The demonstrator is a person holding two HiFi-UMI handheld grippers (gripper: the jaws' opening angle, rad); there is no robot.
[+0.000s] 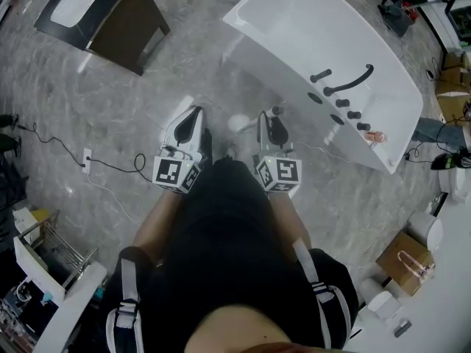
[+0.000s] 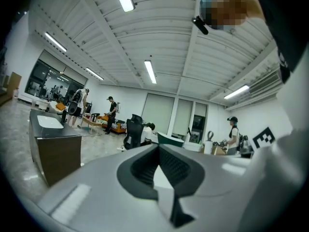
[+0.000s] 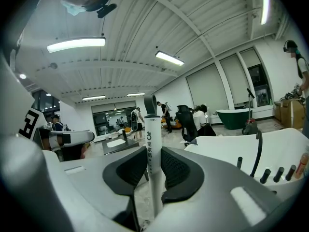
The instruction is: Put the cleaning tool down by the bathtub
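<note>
Your right tool (image 3: 153, 161) clamps cleaning tool (image 3: 151, 124), handle upright; bathtub (image 3: 227, 153) close ahead-right; left tool (image 2: 158, 151) jaws together, empty.

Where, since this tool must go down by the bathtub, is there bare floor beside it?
Bare floor lies between the bathtub and the dark cabinet, and along the tub's near side right of the right gripper. Crowded: cardboard box and cables at the right edge, a cable and socket on the left.
</note>
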